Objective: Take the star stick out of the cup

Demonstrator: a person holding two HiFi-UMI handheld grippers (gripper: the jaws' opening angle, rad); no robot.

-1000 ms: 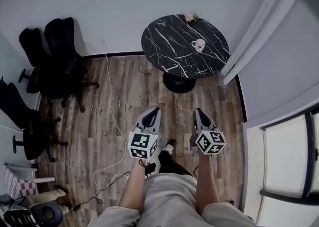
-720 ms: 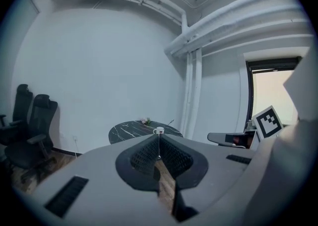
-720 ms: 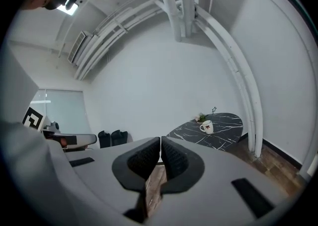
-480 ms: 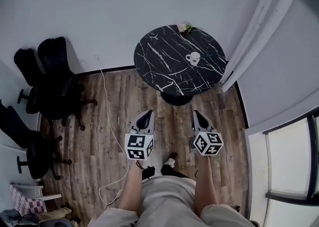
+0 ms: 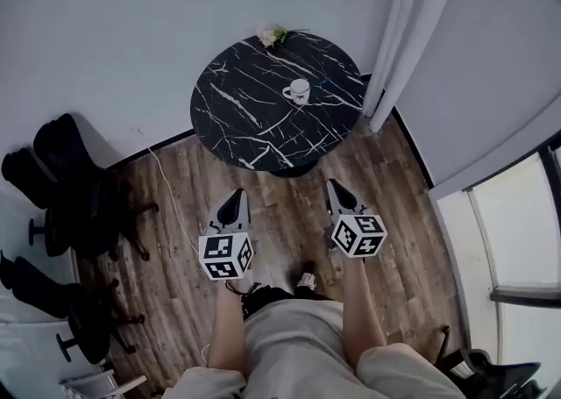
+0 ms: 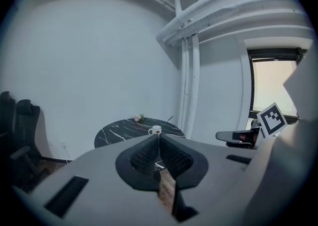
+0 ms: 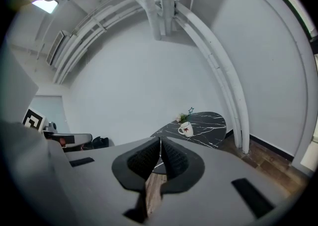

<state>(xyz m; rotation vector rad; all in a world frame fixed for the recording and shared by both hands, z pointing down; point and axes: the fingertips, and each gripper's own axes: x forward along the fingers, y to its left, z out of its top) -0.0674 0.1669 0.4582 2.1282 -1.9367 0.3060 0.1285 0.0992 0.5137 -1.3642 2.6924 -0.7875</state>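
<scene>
Closest to me, my left gripper (image 5: 235,198) and right gripper (image 5: 333,187) are held out side by side above the wooden floor (image 5: 175,283), each with its marker cube facing up. In the left gripper view the jaws are clenched, their tips meeting with nothing between them. The right gripper view shows the same: jaws pressed together and empty.

Beyond them stands the round black marble counter (image 5: 245,117), well apart from both grippers. A white cup (image 5: 298,90) with a red star printed on it sits on the counter's far half, toward the right. The star stick (image 7: 191,111) stands in that cup, its small teal star poking up above the rim; I can make it out in the right gripper view only.

A little bunch of flowers (image 5: 270,36) lies at the counter's far edge, near the white wall (image 5: 105,29). Dark office chairs (image 5: 70,178) stand off to the left, and a pale curtain (image 5: 399,29) hangs to the right of the counter.
</scene>
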